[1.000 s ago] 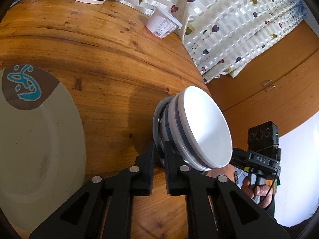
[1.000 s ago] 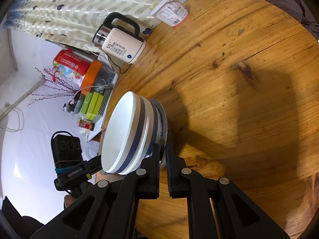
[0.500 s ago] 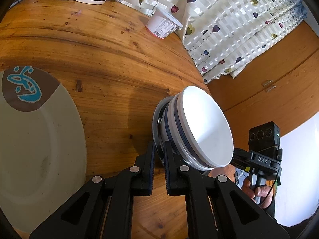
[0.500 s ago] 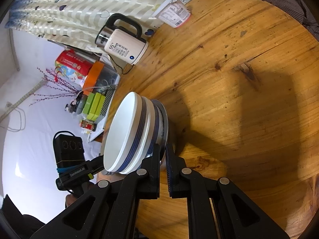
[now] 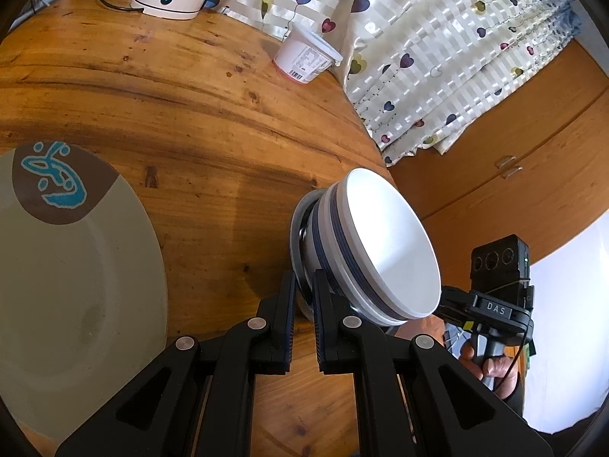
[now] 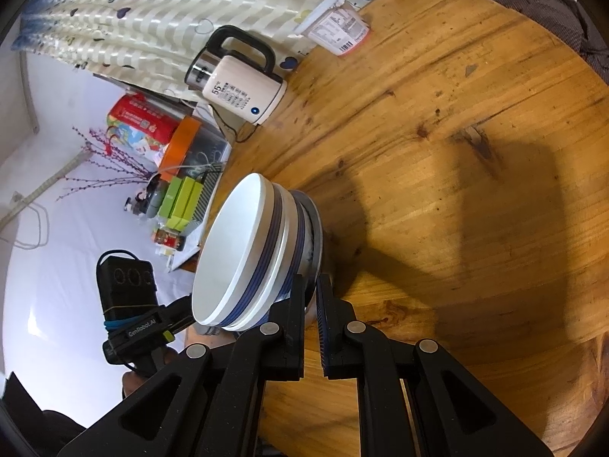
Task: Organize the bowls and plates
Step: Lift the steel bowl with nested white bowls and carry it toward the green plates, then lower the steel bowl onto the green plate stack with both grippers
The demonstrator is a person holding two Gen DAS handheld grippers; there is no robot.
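Wooden round table [image 5: 213, 122], patterned curtain [image 5: 437, 38] behind. Left tool [image 5: 303, 285]: lower centre of its view, jaws clenched on the rim of the metal plate [image 5: 298, 236] under the stack. Right tool [image 6: 311, 289]: lower centre of its view, jaws clenched on the same plate's [image 6: 318, 236] opposite rim. Stacked white bowls [image 5: 380, 251] with blue bands: nested on that plate, centre of both views, near the table's edge. Large grey plate [image 5: 76, 266] with blue motif: left of the left view, flat on the table. Kettle [image 6: 243, 91] and plastic cup [image 6: 338, 30]: upper frame, beside the curtain.
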